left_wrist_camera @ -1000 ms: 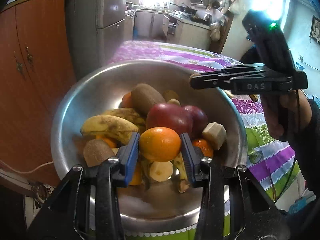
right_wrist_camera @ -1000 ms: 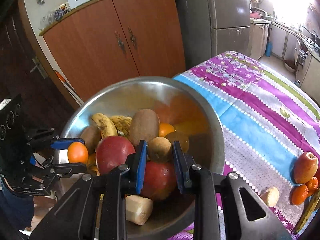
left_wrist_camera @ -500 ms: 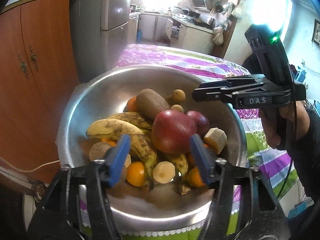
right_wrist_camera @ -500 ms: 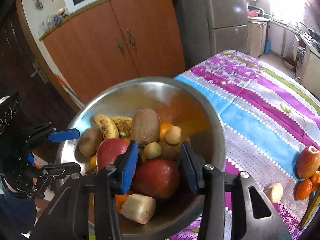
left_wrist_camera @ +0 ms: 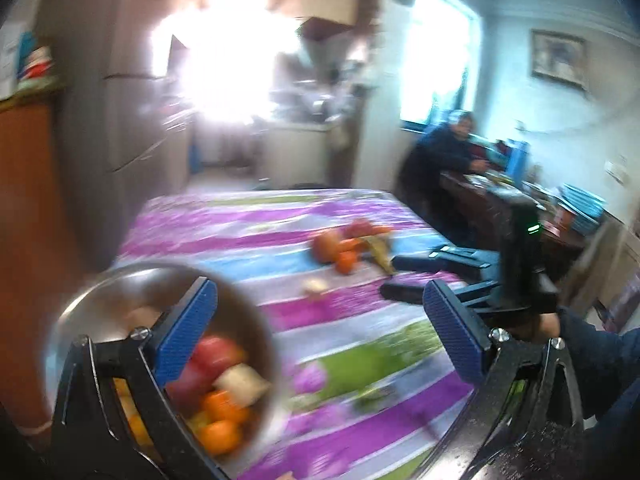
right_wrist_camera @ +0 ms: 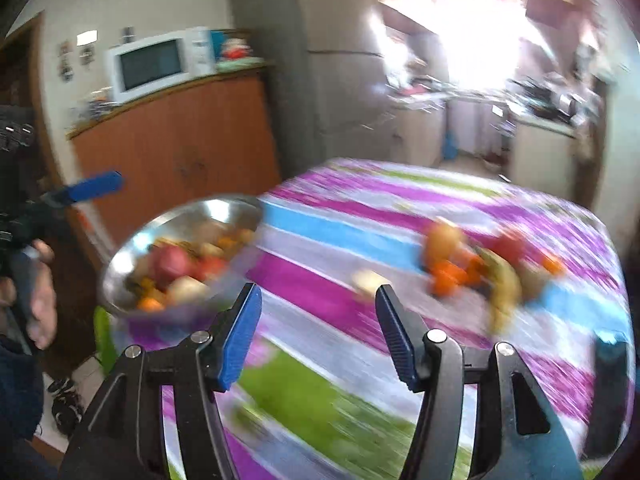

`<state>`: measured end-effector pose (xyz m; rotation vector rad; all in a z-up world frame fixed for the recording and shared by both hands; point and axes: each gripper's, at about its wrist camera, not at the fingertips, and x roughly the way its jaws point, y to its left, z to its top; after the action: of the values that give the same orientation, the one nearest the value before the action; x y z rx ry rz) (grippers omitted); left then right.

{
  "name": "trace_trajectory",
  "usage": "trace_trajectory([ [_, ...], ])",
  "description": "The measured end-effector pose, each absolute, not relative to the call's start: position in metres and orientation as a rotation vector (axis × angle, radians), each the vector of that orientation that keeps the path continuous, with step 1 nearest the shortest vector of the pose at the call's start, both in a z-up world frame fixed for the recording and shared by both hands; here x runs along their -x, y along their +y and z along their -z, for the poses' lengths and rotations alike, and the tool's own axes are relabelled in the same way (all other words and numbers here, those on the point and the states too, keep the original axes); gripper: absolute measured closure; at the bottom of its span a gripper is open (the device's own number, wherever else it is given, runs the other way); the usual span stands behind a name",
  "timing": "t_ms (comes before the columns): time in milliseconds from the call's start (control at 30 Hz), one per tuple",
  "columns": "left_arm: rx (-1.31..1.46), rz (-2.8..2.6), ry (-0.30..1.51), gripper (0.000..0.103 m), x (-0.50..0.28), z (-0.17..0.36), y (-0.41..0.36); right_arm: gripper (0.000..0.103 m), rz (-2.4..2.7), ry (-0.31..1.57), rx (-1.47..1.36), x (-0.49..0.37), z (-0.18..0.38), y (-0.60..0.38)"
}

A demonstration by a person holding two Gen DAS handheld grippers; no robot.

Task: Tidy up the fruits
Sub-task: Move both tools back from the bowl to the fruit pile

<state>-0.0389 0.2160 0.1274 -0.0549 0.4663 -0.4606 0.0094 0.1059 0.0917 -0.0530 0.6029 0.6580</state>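
Fruit (left_wrist_camera: 348, 246) lies loose mid-table beyond the filled bowl (right_wrist_camera: 180, 264), so you hold both grippers, left (left_wrist_camera: 320, 332) and right (right_wrist_camera: 318, 334), with fingers apart and empty, ready for it.

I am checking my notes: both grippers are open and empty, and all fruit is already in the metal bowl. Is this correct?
Not quite. Both the left gripper and right gripper are open and empty, but the right wrist view shows a pile of fruit on the tablecloth, outside the metal bowl.
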Motion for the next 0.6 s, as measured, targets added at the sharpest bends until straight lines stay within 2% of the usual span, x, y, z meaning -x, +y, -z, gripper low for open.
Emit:
trace_trajectory([
  [167,0.037,0.539,0.519,0.0,-0.003,-0.105,0.152,0.04,-0.537,0.669,0.0,-0.025,-0.078,0.031],
  [300,0.107,0.524,0.643,0.001,-0.051,-0.067,0.13,0.04,-0.52,0.664,-0.05,-0.042,-0.08,0.001],
  [333,0.12,0.505,0.673,0.004,-0.065,-0.056,0.128,0.04,-0.522,0.66,-0.058,-0.045,-0.079,-0.002],
  [367,0.113,0.469,0.702,0.011,-0.074,-0.045,0.12,0.04,-0.527,0.651,-0.068,-0.051,-0.081,-0.005],
  [533,0.063,0.289,0.821,0.025,-0.111,-0.002,0.116,0.04,-0.541,0.611,-0.118,-0.073,-0.078,-0.012],
  [600,0.074,0.245,0.824,0.025,-0.112,0.004,0.125,0.04,-0.548,0.614,-0.156,-0.077,-0.07,-0.018],
])
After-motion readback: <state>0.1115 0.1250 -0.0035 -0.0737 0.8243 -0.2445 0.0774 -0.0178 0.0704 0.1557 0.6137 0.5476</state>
